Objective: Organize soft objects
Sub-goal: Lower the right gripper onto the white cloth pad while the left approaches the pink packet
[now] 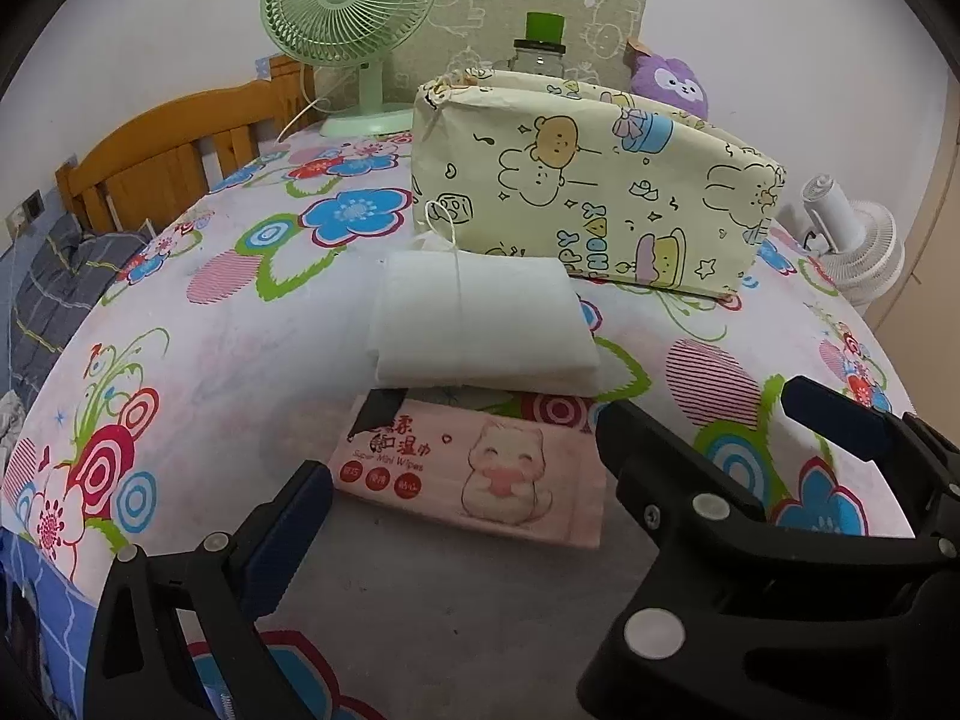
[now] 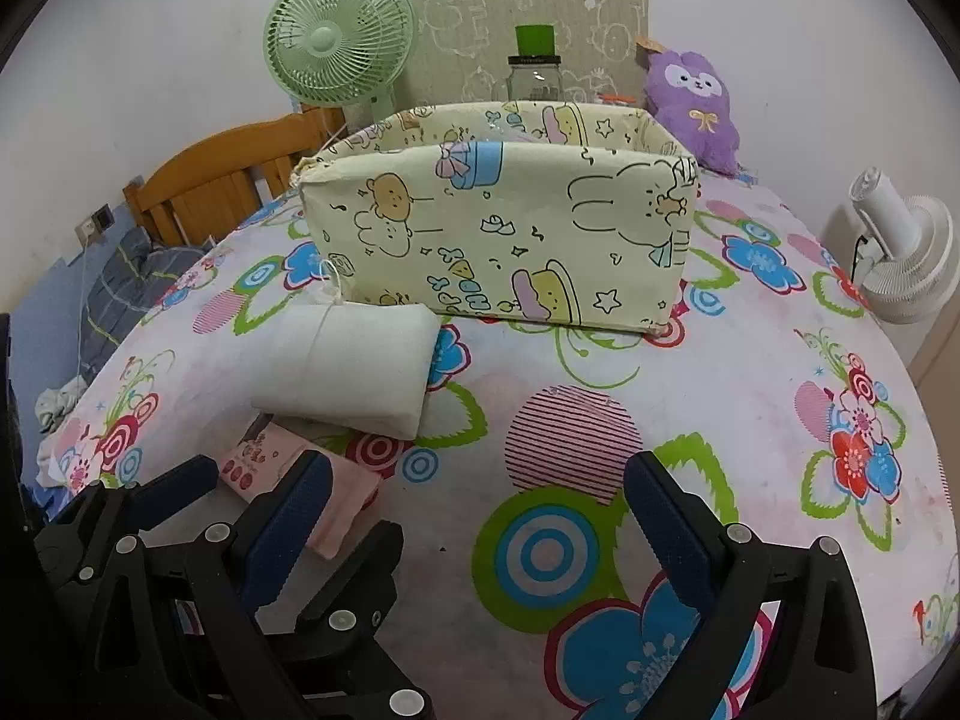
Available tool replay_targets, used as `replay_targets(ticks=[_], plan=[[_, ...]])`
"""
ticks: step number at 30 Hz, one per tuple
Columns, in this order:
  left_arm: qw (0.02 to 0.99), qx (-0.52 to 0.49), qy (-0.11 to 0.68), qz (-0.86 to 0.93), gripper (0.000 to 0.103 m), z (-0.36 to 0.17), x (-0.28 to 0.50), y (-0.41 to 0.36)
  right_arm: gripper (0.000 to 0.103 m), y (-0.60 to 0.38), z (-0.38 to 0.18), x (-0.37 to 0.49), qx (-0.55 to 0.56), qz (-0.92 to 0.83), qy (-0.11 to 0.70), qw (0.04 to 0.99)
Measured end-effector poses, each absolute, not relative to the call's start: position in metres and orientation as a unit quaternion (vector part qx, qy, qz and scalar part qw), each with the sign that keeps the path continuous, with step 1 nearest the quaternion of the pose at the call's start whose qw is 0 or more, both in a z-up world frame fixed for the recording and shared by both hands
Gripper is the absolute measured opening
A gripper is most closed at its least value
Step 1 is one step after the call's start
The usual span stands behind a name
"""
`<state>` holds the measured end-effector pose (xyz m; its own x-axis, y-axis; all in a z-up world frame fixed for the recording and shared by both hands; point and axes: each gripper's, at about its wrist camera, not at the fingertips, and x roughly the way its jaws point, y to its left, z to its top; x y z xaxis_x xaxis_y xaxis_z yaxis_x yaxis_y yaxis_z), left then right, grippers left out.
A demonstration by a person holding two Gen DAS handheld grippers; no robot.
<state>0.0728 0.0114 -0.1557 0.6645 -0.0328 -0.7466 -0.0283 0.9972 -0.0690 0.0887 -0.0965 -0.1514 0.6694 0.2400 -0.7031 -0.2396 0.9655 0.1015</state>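
A pink pack of wet wipes [image 1: 480, 477] lies on the flowered bed sheet just ahead of my open left gripper [image 1: 462, 492], between its jaws. Behind it lies a folded white cloth pouch [image 1: 480, 324] with a drawstring. Further back stands a yellow cartoon-print fabric box [image 1: 594, 192], open at the top. In the right wrist view my right gripper [image 2: 477, 501] is open and empty over the sheet. The wipes pack [image 2: 300, 480], the white pouch [image 2: 354, 366] and the box [image 2: 510, 228] lie to its left and front. The left gripper [image 2: 180, 516] shows at lower left.
A green desk fan [image 2: 339, 39], a jar with a green lid [image 2: 534, 69] and a purple plush toy [image 2: 696, 102] stand behind the box. A white fan [image 2: 900, 258] is at the right edge. A wooden headboard [image 2: 222, 180] is at left.
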Motion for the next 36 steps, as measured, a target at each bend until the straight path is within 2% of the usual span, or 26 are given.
replay_targets(ticks=[8, 13, 22, 23, 25, 30, 36], plan=[[0.912, -0.038, 0.409, 0.004, 0.103, -0.157, 0.081, 0.013, 0.099, -0.097, -0.155, 0.096, 0.004, 0.129, 0.392, 0.911], [0.912, -0.026, 0.408, 0.020, 0.097, -0.158, 0.082, 0.012, 0.099, -0.096, -0.157, 0.098, 0.002, 0.127, 0.396, 0.909], [0.914, -0.023, 0.405, 0.024, 0.092, -0.158, 0.078, 0.013, 0.099, -0.095, -0.159, 0.097, 0.000, 0.131, 0.398, 0.908], [0.914, -0.024, 0.405, 0.023, 0.090, -0.158, 0.077, 0.013, 0.099, -0.094, -0.159, 0.097, 0.000, 0.131, 0.398, 0.908], [0.916, -0.017, 0.401, 0.022, 0.079, -0.156, 0.074, 0.012, 0.099, -0.094, -0.158, 0.095, -0.001, 0.133, 0.397, 0.908], [0.917, -0.021, 0.399, 0.019, 0.071, -0.155, 0.070, 0.014, 0.099, -0.091, -0.157, 0.091, -0.004, 0.137, 0.396, 0.908], [0.917, -0.028, 0.397, 0.023, 0.056, -0.153, 0.065, 0.021, 0.099, -0.085, -0.154, 0.087, -0.008, 0.145, 0.392, 0.909]])
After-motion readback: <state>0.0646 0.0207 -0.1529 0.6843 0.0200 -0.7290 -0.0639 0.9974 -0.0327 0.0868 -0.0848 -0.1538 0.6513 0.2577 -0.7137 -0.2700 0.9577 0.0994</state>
